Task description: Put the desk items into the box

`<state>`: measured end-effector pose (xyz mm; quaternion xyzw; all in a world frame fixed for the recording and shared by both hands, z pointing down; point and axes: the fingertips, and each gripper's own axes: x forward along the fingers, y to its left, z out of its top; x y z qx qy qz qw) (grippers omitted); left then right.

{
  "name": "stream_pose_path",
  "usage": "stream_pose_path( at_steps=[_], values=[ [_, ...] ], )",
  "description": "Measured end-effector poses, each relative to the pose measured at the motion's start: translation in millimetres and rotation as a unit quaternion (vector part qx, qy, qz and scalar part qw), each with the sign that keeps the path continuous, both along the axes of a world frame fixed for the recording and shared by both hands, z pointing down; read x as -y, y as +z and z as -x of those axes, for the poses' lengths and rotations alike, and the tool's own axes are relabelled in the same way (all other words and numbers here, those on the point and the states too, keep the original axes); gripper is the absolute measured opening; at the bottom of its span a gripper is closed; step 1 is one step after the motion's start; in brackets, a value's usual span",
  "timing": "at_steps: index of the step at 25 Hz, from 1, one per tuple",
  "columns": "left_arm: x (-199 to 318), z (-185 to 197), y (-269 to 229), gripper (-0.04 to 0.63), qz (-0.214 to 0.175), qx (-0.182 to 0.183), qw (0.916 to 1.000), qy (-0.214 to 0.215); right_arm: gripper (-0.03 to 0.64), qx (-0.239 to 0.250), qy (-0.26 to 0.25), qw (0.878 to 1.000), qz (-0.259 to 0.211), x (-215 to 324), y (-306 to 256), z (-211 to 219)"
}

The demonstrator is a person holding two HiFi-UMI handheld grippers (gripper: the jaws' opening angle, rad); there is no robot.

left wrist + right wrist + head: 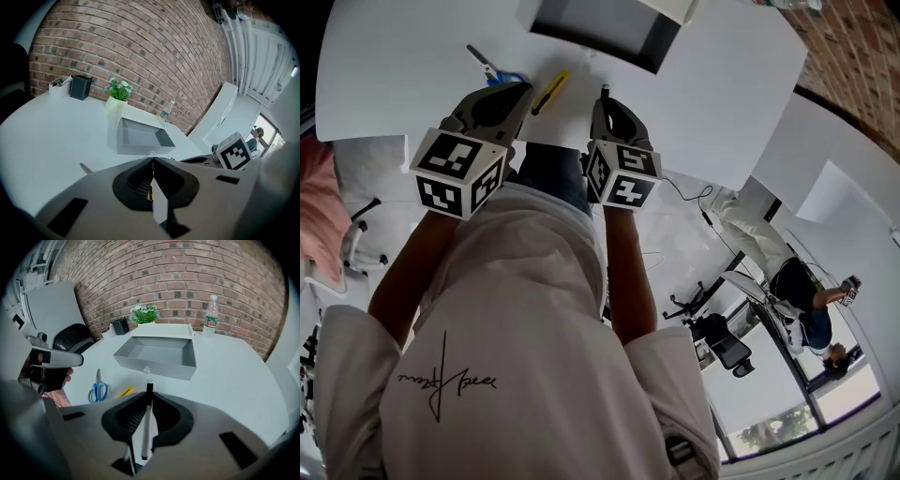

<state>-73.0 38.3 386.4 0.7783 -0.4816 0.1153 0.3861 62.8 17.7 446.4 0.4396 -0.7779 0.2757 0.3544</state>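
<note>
A grey open box (592,28) stands at the far side of the white table (412,75). My right gripper (605,94) is shut on a white marker pen (146,423) with a black cap (149,387), which points toward the box (154,367). In the right gripper view the right gripper (149,395) hovers just short of the box's front wall. My left gripper (523,88) is shut, with nothing between its jaws. It hangs above a yellow utility knife (550,92), which also shows as a yellow sliver (149,192) through the left gripper (153,160). Blue-handled scissors (97,390) lie to the left.
A potted plant (145,314), a black pen holder (80,87) and a white organiser (60,85) stand behind the box near the brick wall. A water bottle (211,310) stands at the back right. Below the table edge are an office chair (727,347) and a seated person (806,300).
</note>
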Motion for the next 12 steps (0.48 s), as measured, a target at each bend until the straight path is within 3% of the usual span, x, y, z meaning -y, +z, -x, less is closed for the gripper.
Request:
stream_pose_path(
  at_steps=[12],
  values=[
    [4, -4, 0, 0.006, 0.003, -0.008, 1.0000, 0.003, 0.061, 0.007, -0.017, 1.000, -0.008, 12, -21, 0]
  ],
)
